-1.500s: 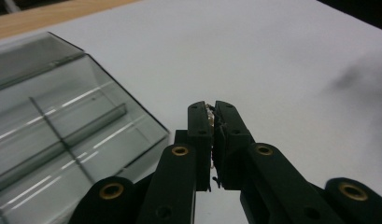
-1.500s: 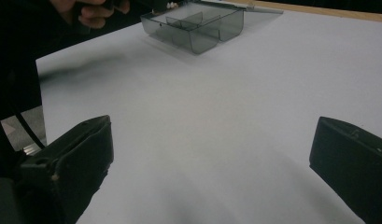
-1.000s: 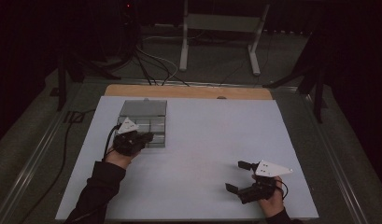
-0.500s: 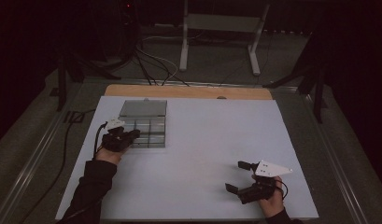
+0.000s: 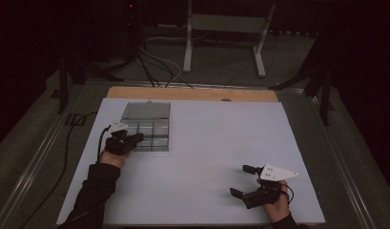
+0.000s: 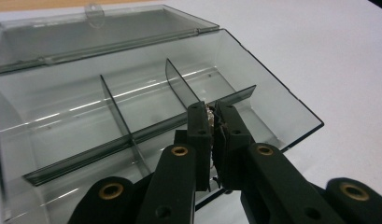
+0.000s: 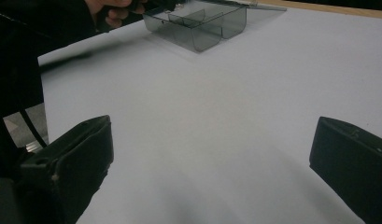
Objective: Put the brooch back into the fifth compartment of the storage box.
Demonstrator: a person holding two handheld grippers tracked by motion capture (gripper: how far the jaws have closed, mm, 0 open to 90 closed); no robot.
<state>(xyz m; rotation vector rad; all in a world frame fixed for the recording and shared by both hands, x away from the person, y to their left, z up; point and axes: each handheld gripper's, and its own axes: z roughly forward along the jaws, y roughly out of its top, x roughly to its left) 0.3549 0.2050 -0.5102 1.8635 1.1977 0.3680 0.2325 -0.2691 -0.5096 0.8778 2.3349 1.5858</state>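
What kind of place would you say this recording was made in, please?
Probably a dim lab or recording workspace: a white-topped table, loose cables on the floor behind it, and a metal stand in the dark background.

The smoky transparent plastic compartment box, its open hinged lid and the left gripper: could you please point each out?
Smoky transparent plastic compartment box (image 6: 268,100), left gripper view, right side wall.
Open hinged lid (image 5: 146,110), high view, middle of the panel.
Left gripper (image 6: 215,116), left gripper view, between its shut fingertips.

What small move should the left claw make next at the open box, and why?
Probably the left claw should ease forward and down over the near right compartment of the open smoky transparent plastic divider box, then open. Its jaws are shut on a small, thin, shiny item, too small to identify, and the tips hang just above the box's near wall. The right claw rests open, far away.
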